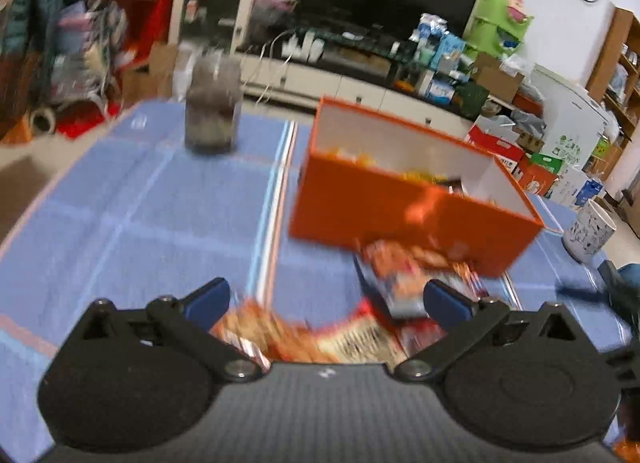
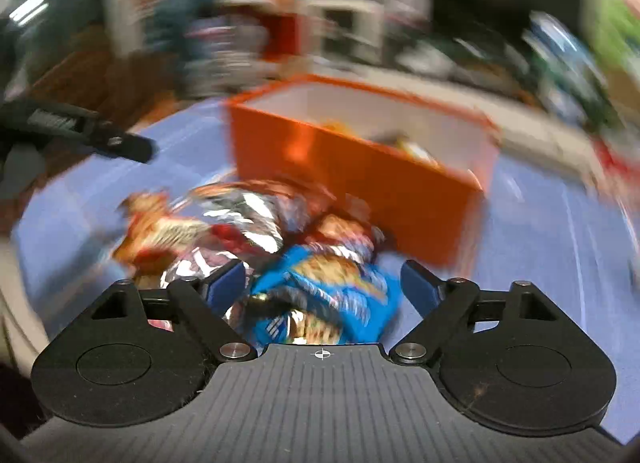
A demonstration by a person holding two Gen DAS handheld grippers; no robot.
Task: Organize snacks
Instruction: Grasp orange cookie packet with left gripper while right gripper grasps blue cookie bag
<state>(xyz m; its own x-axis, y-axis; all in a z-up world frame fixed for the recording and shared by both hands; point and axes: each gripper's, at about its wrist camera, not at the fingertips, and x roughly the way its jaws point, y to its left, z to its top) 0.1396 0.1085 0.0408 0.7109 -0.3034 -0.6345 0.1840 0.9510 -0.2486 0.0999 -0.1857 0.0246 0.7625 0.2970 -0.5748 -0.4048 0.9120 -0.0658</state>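
Note:
An orange box [image 1: 400, 211] with white inner walls stands on the blue tablecloth and holds some snack packets. It also shows in the right wrist view [image 2: 360, 179]. Loose snack packets [image 1: 404, 271] lie in front of it. My left gripper [image 1: 326, 299] is open above an orange-red packet [image 1: 288, 331]. My right gripper [image 2: 324, 283] is open over a blue snack bag [image 2: 332, 291], with silver and red packets [image 2: 224, 219] to its left. The left gripper's body [image 2: 80, 131] shows at the left of the right wrist view. Both views are blurred.
A dark jar [image 1: 212, 111] stands at the table's far side. A patterned white cup [image 1: 588, 231] stands at the right edge. A TV stand, boxes and clutter fill the room behind the blue tablecloth [image 1: 140, 215].

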